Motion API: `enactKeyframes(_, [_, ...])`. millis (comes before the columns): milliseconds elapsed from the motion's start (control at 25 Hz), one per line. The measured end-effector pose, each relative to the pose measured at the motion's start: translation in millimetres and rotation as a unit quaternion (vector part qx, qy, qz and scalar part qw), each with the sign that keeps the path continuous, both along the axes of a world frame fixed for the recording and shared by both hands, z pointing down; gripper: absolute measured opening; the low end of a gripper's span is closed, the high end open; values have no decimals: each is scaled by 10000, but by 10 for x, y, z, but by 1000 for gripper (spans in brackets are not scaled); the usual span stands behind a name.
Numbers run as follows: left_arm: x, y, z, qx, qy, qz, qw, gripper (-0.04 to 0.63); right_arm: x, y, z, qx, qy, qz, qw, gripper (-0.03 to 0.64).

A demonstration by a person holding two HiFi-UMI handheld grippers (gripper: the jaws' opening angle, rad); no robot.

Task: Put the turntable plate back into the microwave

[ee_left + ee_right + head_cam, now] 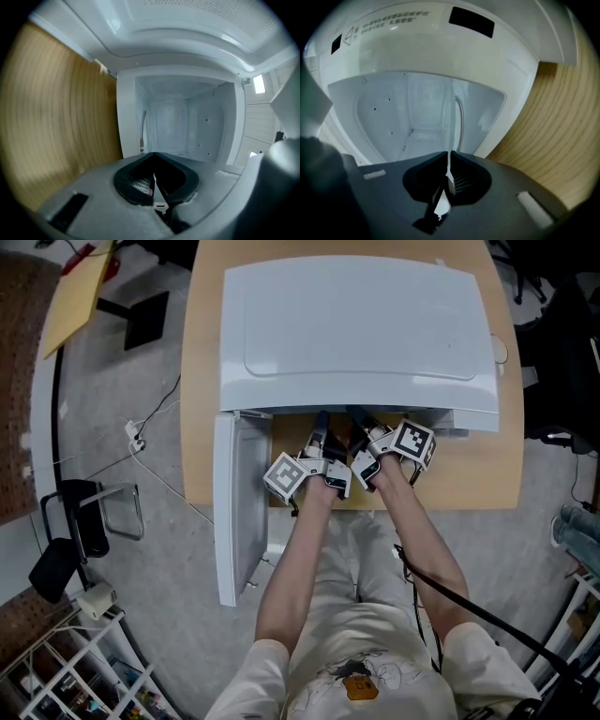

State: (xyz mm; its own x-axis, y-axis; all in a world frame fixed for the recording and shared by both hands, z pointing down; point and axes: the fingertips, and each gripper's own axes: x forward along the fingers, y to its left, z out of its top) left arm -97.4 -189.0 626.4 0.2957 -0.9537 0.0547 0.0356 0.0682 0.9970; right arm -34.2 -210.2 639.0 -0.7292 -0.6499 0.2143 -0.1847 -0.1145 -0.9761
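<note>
Head view, from above: the white microwave (356,334) takes up most of the wooden desk (202,381), leaving only a narrow strip of desk in front of it. Its door (234,512) stands swung out to the left, past the desk's front edge and over the floor, so the opening is free on the person's side. Both forearms run side by side into that opening, close together. The left gripper (320,423) and the right gripper (356,418) disappear under the top's front lip.

Left gripper view: the cavity (187,126) lies straight ahead, its frame edge near on the desk side. The left fingers (103,178) are closed tip to tip, and I can make out nothing between them.

Right gripper view: the right fingers (487,164) are pinched on the edge of the turntable plate (450,126). The plate is clear glass, seen edge-on as a thin pale line. It runs from the tips forward into the cavity, inside the opening's frame and apart from the perforated back wall.
</note>
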Motion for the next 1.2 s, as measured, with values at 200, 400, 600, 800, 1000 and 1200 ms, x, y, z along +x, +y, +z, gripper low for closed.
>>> enactKeyframes(200, [-35,11,-121,112,107,-43,9999,-2,2,-68,1,-72,382,94,9992,29])
enactKeyframes(400, [-128,110,80,-47,-201,-43,9998,-2,20,-9,39,-247,400,57,9989,31])
enactKeyframes(600, [-77,108,-24,-13,101,-102,9999,-2,119,-14,62,-388,168,366,9984,14])
enactKeyframes(800, [-68,129,-106,49,127,-83,9999,-1,172,40,5,-332,219,385,9985,21])
enactKeyframes(1000, [-44,250,-143,23,-428,128,9990,-2,252,199,-153,-175,379,286,9987,19])
enactKeyframes(1200, [179,474,-567,302,-1164,762,9898,-2,336,456,-573,380,707,-36,9968,8])
